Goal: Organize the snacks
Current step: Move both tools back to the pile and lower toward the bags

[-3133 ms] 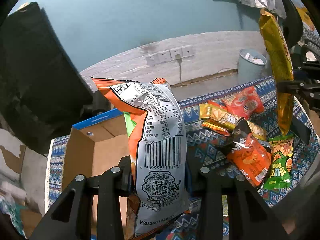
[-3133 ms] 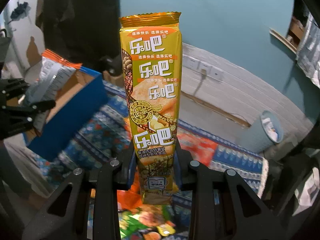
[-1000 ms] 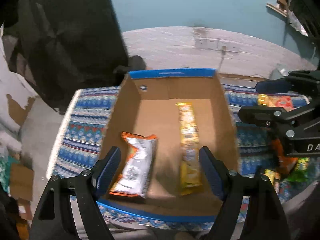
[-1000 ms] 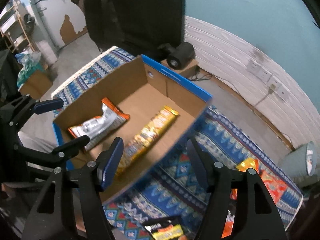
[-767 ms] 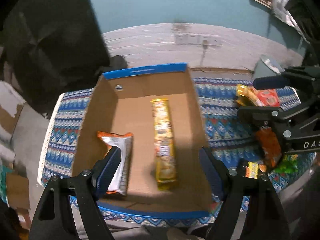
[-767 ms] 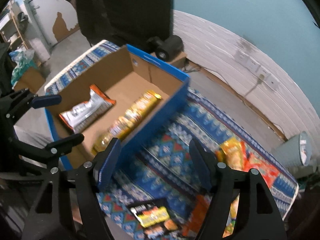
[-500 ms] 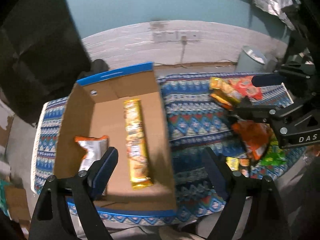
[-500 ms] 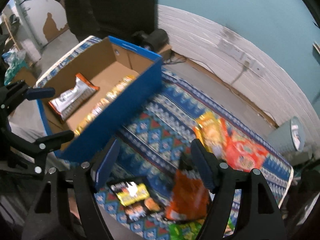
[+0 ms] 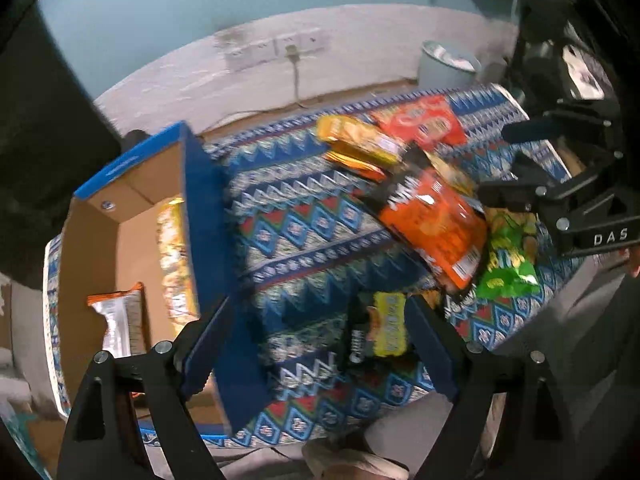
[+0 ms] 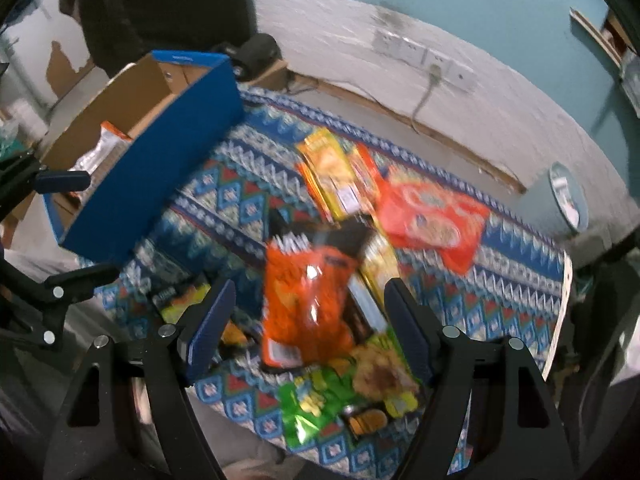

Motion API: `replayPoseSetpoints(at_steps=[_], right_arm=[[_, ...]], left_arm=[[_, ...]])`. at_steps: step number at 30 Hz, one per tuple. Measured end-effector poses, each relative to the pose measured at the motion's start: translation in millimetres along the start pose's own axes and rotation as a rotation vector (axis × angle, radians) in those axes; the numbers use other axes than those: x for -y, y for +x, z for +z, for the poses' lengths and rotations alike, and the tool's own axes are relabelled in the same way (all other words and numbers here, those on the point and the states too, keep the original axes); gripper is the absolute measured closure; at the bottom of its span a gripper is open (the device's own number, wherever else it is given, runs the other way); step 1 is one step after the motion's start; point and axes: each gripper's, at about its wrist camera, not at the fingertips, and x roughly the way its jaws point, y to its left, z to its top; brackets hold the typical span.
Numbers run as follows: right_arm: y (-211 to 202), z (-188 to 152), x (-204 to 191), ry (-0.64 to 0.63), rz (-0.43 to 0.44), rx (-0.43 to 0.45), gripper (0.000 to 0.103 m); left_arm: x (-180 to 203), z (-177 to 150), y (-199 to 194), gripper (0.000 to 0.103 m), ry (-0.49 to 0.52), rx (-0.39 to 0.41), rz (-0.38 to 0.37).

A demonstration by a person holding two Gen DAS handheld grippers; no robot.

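A blue cardboard box point(image 9: 202, 216) stands on the left of the patterned cloth point(image 9: 304, 240); inside lie a long yellow cracker pack point(image 9: 174, 256) and an orange-and-silver bag point(image 9: 120, 320). Loose snacks lie to the right: an orange bag point(image 9: 436, 224) point(image 10: 308, 292), a green bag point(image 9: 508, 260) point(image 10: 316, 404), a red bag point(image 9: 420, 120) point(image 10: 432, 220), yellow packs point(image 9: 360, 140) point(image 10: 332, 172) and a small black-and-yellow pack point(image 9: 380, 328) point(image 10: 176, 296). My left gripper point(image 9: 320, 348) is open and empty above the black-and-yellow pack. My right gripper point(image 10: 308, 320) is open and empty above the orange bag.
A pale bin point(image 9: 448, 64) point(image 10: 568, 196) stands on the floor beyond the table's right end. Wall sockets with a plugged cable point(image 10: 428, 60) are on the white wall. A dark chair point(image 10: 160, 8) stands behind the box.
Both grippers let go of their packs into the box, then swung right from the box toward the loose snacks. The right gripper has come lower over the orange bag.
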Motion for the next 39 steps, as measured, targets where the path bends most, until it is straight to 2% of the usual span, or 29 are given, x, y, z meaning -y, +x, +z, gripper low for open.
replayPoseSetpoints(at_steps=[4,10,16,24,30,35,39], right_arm=[[7.0,-22.5,16.0,0.041,-0.003,-0.041,0.026],[25.5,-56.3,35.6,0.088,-0.026,-0.117,0.026],[35.4,-75.0,43.3,0.142,0.010,-0.151,0.026],[9.1,-77.1,65.3,0.222,-0.020,-0.064,0.026],[28.8,-85.5,66.5,0.287,0.069,-0.140,0.025],[52.5,-86.2,60.2,0.309,0.099,-0.191,0.025],[63.9,-80.2,56.2,0.310,0.111,-0.193,0.025]], left_arm=[[18.6,1.1,10.3,0.015,0.030,-0.033,-0.007],[37.5,0.1,29.3,0.015,0.028,-0.103,-0.077],[50.1,-3.1,51.5,0.015,0.019,-0.167,-0.100],[53.1,-5.5,65.8,0.015,0.019,-0.202,-0.096],[55.6,-9.8,79.0,0.015,0.002,-0.248,-0.109],[57.5,-9.8,82.7,0.015,0.001,-0.245,-0.113],[57.1,-12.6,91.5,0.015,-0.003,-0.266,-0.119]])
